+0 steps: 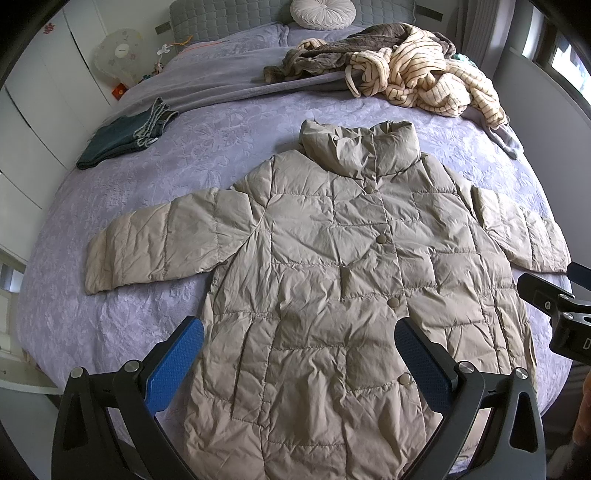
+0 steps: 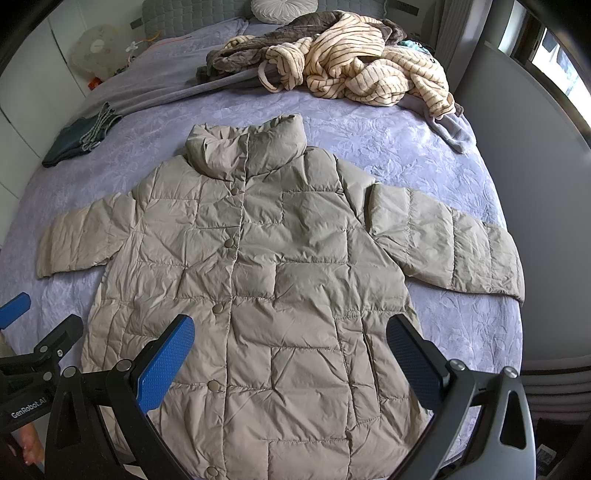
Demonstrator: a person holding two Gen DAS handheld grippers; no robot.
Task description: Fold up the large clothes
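Observation:
A beige quilted puffer coat [image 1: 332, 266] [image 2: 266, 266] lies flat and buttoned on the lilac bedspread [image 1: 129, 302], collar toward the headboard, both sleeves spread out sideways. My left gripper [image 1: 299, 332] hovers open above the coat's lower left part, blue pads wide apart, holding nothing. My right gripper [image 2: 290, 332] is open too, above the coat's lower right part, nothing between its fingers. The right gripper's body [image 1: 557, 306] shows at the right edge of the left wrist view; the left gripper [image 2: 14, 306] shows at the left edge of the right wrist view.
A heap of striped cream and grey-brown clothes [image 1: 406, 74] [image 2: 351, 62] lies near the pillows. Folded dark jeans [image 1: 125, 136] [image 2: 77, 136] sit at the bed's left side. A round cushion [image 1: 321, 13] rests at the headboard. A white fan [image 1: 118, 51] and cupboards stand left.

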